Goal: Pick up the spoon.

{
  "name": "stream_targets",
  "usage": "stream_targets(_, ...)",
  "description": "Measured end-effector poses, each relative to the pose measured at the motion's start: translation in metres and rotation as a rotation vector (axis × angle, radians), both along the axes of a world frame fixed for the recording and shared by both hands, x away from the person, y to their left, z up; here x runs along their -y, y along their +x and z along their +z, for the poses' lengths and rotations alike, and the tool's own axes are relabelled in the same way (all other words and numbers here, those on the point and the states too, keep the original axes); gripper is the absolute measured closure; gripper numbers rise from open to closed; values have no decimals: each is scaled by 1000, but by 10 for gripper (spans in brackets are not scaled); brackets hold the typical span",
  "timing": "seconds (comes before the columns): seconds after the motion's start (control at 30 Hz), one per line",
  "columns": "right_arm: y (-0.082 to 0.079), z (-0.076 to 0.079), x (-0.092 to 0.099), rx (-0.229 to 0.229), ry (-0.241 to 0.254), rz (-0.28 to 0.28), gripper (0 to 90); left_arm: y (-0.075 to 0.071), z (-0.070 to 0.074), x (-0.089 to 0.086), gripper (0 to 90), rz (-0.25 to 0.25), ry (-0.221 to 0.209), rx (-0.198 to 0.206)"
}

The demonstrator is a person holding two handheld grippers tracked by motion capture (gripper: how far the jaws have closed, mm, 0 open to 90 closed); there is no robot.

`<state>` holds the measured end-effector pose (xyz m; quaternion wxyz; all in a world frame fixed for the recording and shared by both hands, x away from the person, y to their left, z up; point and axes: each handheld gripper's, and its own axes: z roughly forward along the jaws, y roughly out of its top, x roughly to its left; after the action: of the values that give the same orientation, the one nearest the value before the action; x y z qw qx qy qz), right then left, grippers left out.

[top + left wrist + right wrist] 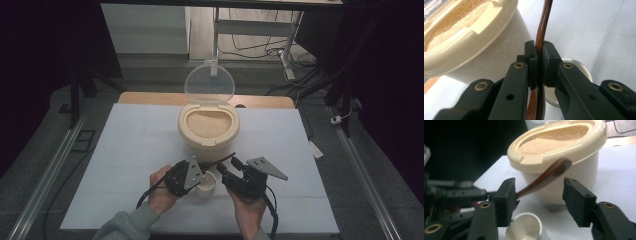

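A cream tub of rice [208, 127] stands open mid-table, its clear lid [209, 82] tipped back. In front of it sits a small white cup [206, 186]. My left gripper [539, 60] is shut on a thin brown spoon [544, 22], pinching its stem just above the cup [579, 67]. The spoon [549, 173] slants up toward the tub [564, 145], and its rounded end lies between the jaws of my right gripper [539, 192]. Those jaws stand apart; the right pad is clear of the spoon. Both grippers [202, 170] [227, 165] meet over the cup.
A white mat [125, 150] covers the table, with wooden tabletop [265, 101] showing behind the tub. Metal rails [50, 170] run along both sides. Desk legs and cables [287, 55] lie on the floor beyond.
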<state>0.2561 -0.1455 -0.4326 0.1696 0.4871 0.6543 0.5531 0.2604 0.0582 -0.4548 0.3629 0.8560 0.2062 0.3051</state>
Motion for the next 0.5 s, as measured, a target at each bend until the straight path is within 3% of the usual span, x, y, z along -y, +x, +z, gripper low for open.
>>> stream_targets(0.1, 2, -1, -2, -3, 1, -38, 514, -1, -1, 2, 837, 6, 6, 13)
stream_targets(0.23, 4, -3, -4, -6, 22, -56, 560, -5, -3, 8, 836, 25, 35, 59)
stream_targets(0.27, 6, -3, -3, -10, 47, -71, 582, -7, -3, 9, 836, 29, 41, 73)
stream_targets(0.5, 10, -3, -1, -15, 101, -81, 621, -18, -6, 18, 824, 60, 119, 212)
